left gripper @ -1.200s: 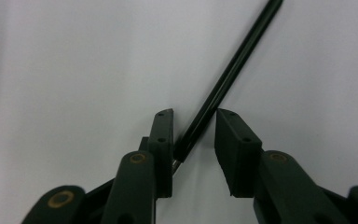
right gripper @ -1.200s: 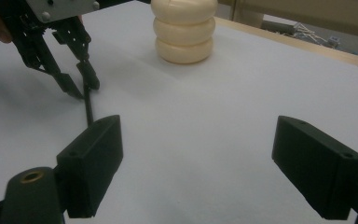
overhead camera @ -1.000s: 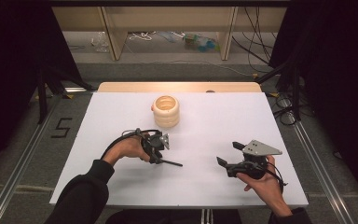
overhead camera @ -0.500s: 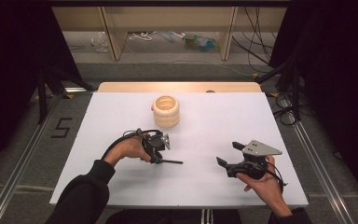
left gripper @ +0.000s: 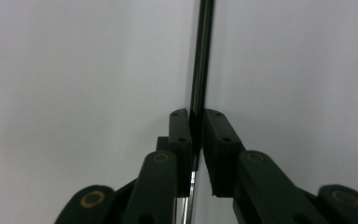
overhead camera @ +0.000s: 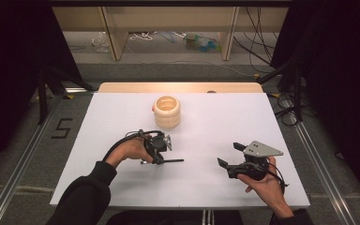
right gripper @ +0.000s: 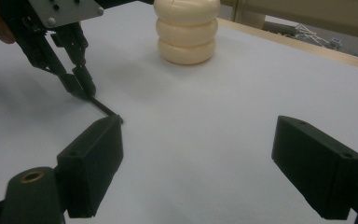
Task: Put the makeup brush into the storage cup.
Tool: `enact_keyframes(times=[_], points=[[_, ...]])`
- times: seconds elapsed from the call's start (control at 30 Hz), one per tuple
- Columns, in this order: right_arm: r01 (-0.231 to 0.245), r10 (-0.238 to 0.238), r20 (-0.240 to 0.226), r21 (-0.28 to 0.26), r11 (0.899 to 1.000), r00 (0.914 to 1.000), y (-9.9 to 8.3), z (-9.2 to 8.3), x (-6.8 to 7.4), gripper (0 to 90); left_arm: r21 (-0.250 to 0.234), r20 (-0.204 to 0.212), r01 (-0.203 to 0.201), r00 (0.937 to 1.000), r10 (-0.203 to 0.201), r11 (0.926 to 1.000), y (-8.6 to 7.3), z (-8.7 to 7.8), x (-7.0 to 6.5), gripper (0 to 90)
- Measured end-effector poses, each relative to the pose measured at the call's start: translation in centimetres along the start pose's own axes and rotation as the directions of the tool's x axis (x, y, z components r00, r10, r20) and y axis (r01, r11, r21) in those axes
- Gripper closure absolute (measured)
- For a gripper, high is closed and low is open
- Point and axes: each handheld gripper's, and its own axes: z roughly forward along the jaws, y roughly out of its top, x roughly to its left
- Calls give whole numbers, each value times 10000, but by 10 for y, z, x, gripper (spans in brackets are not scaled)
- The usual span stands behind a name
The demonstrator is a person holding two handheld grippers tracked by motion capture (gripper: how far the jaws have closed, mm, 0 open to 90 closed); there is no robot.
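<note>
High view: the left gripper rests low on the white table, held in the person's left hand. A thin dark rod lies flat on the table surface, running from between the jaws out toward the table's middle. The right gripper sits in the person's right hand near the table's front right, well apart from the rod. A cream ribbed holder, made of 3 stacked rings with an open top, stands upright farther back on the table, apart from both grippers.

In the left gripper view the left gripper has its 2 black jaws drawn nearly together, and they have just been closing. The rod passes straight through the narrow slot between them and extends away along the jaws' line. The pads press on it from both sides, so the rod is clamped near its near end, with a short shiny stretch showing below the pads.

In the right gripper view the right gripper has its 2 jaws standing wide apart with bare table between them. Beyond its left jaw the rod's free tip lies on the table, and the left gripper grips the other end. The holder stands behind.
</note>
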Motion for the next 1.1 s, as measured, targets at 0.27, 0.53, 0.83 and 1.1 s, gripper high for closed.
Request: enact_keyframes(times=[0.27, 0.53, 0.83, 1.1], points=[[85, -85, -14, -91, 9999, 10000, 0, 1, 0, 175, 176, -57, 38, 10000, -37, 9998, 3, 0, -2, 835], [99, -99, -90, -50, 9999, 9999, 0, 1, 1, 175, 126, -44, 104, 9999, -103, 9999, 2, 0, -1, 837], [373, -374, -170, -70, 9993, 9992, 1, 1, 3, 176, -313, 231, 200, 9995, -193, 9993, 3, -6, -1, 837], [1115, -1118, -255, -143, 9937, 9934, 4, 5, 14, 173, -619, 47, -19, 10000, 22, 9981, 10, -24, -8, 836]])
